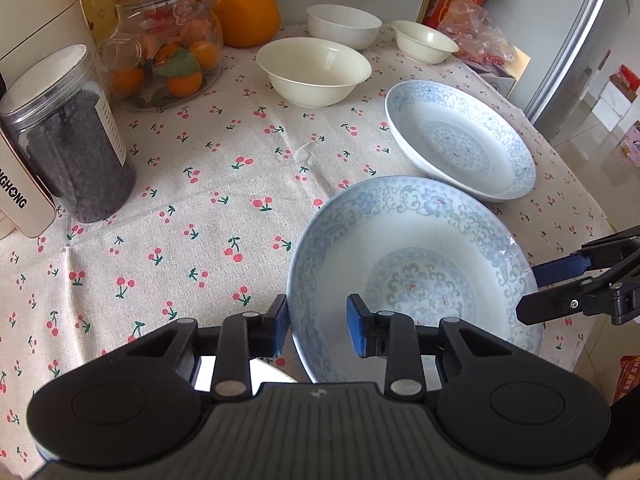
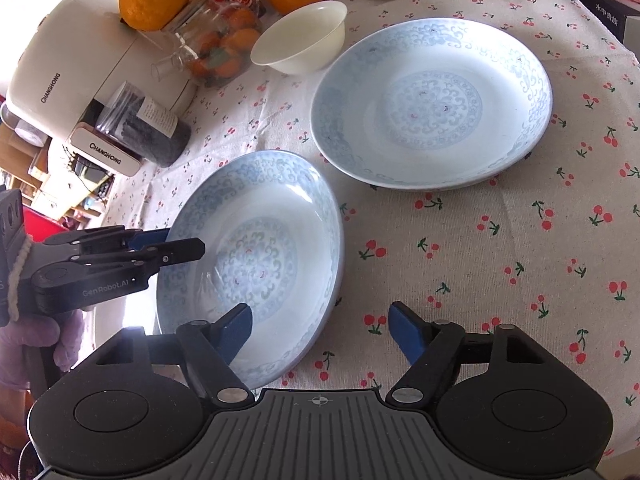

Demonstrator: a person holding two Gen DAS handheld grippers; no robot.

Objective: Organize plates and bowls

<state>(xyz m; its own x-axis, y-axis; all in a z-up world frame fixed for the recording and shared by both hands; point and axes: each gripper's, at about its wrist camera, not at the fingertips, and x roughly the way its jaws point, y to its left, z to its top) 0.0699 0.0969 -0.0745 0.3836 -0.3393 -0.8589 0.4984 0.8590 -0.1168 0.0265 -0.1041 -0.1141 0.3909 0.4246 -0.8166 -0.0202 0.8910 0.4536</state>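
1. Near plate [image 2: 260,248]: blue-patterned, by worktop [image 1: 180,200] near edge, looks tilted w/ left rim raised.
2. Left hand-held gripper [image 1: 318,328]: set astride that plate's left rim, one pad outside, one inside; appears to pinch rim. Held by gloved hand [image 2: 36,344].
3. Right hand-held gripper [image 2: 320,328]: spread wide over same plate's right rim; left pad above plate's inside, right pad above cloth, neither pressing.
4. Far plate [image 2: 432,104]: same pattern, flat on cloth toward right edge, just beyond near plate; rims close, contact unclear.
5. Big cream bowl [image 1: 314,72]: mid-worktop, beyond both plates, apart from them.
6. White bowl [image 1: 344,26] & small cream bowl [image 1: 424,42]: side by side near far edge.
7. Left edge clutter: dark-filled jar [image 1: 72,136], upright, beside white appliance [image 2: 80,68]; glass jar [image 1: 168,60] of small oranges behind it.
8. Big orange [image 1: 248,14] at far edge, betw. glass jar & white bowl.
9. Crumpled plastic bag [image 1: 476,32] at far right corner, just behind small cream bowl.
10. Open cherry-print cloth betw. near plate & left-edge jars.
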